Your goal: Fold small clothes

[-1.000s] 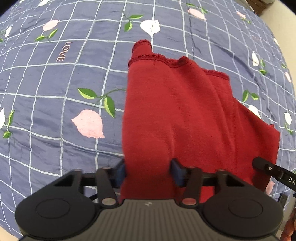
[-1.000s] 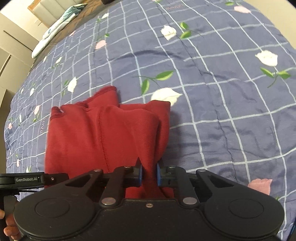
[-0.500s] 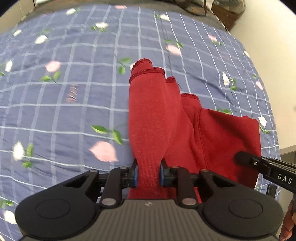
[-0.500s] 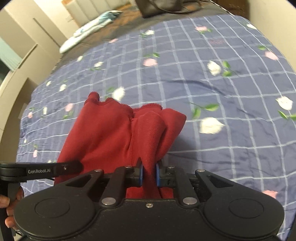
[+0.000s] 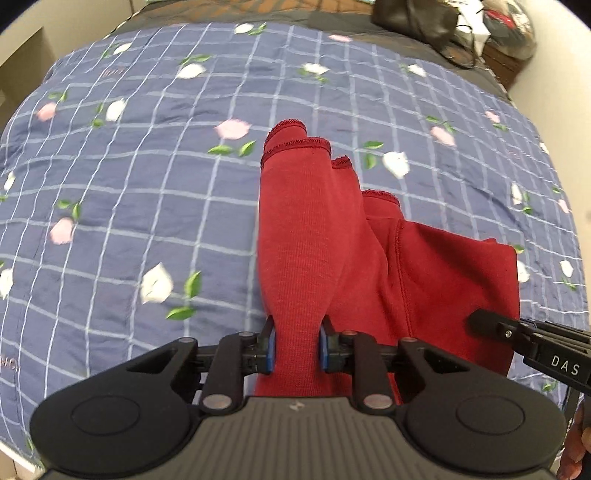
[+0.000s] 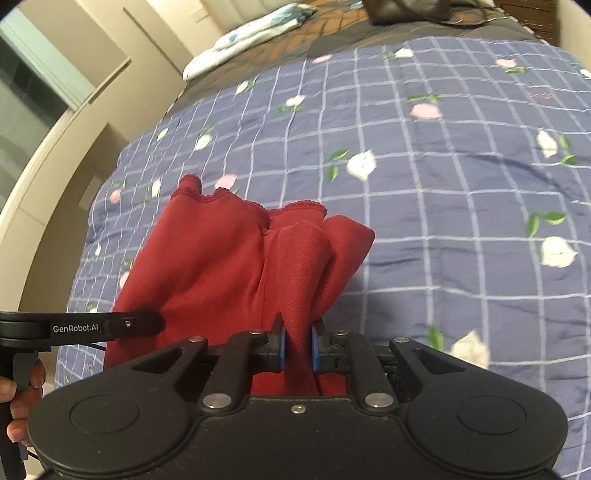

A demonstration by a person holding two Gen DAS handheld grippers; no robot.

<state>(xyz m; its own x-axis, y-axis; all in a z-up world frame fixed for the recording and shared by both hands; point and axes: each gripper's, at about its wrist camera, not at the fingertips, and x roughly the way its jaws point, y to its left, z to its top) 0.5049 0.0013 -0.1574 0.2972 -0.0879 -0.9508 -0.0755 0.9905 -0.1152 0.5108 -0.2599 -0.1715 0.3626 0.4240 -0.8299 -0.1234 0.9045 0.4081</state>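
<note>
The left gripper (image 5: pixel 296 349) has its two blue pads (image 5: pixel 270 350) pressed tight on a bunched part of the red cloth (image 5: pixel 306 240). The right gripper (image 6: pixel 297 345) does the same on another bunched part of the red cloth (image 6: pixel 221 258), with its blue pads (image 6: pixel 281 347) squeezed close on the fabric. Both grippers hold the cloth up near its closest edge, and the rest of it hangs and drapes away from them above the bed cover (image 5: pixel 147 184). The far end of the cloth shows a stitched hem with wavy folds.

The bed cover is blue with thin white squares and little pink and white flowers with green leaves. It fills most of both views.

In the left wrist view, the other gripper pokes in from the right side, black, with the letters DAS on it. In the right wrist view, the other gripper comes in from the left, and a hand (image 6: pixel 22 398) holds its handle. A dark bag (image 5: pixel 413 18) sits at the far end of the bed. A light folded cloth (image 6: pixel 251 33) lies past the cover near the wall
</note>
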